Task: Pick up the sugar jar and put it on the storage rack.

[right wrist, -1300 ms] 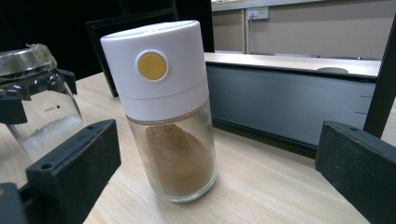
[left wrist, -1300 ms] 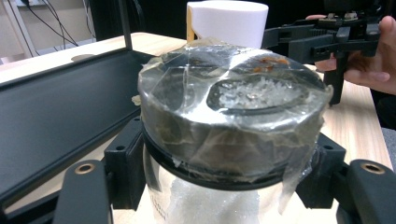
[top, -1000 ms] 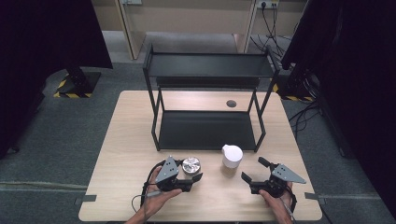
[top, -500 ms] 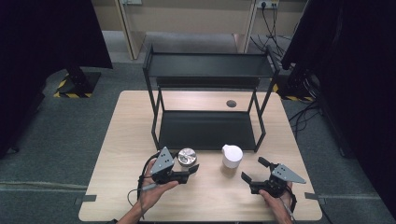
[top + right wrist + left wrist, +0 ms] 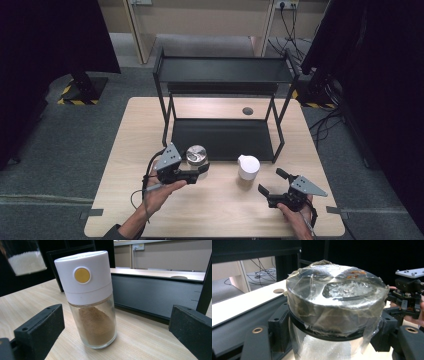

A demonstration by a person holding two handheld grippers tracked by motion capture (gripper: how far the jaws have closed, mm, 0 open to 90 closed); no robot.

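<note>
Left of centre, the left gripper fingers clamp a silver-lidded jar, lifted but not yet shelved. Lower right, the right gripper gapes before the spice shaker.

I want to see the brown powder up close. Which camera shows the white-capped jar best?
The right gripper view: the jar stands close between the open jaws, with its white cap, yellow dot and brown powder clear. The high view shows it small, mostly its cap, on the table ahead of the right gripper.
</note>
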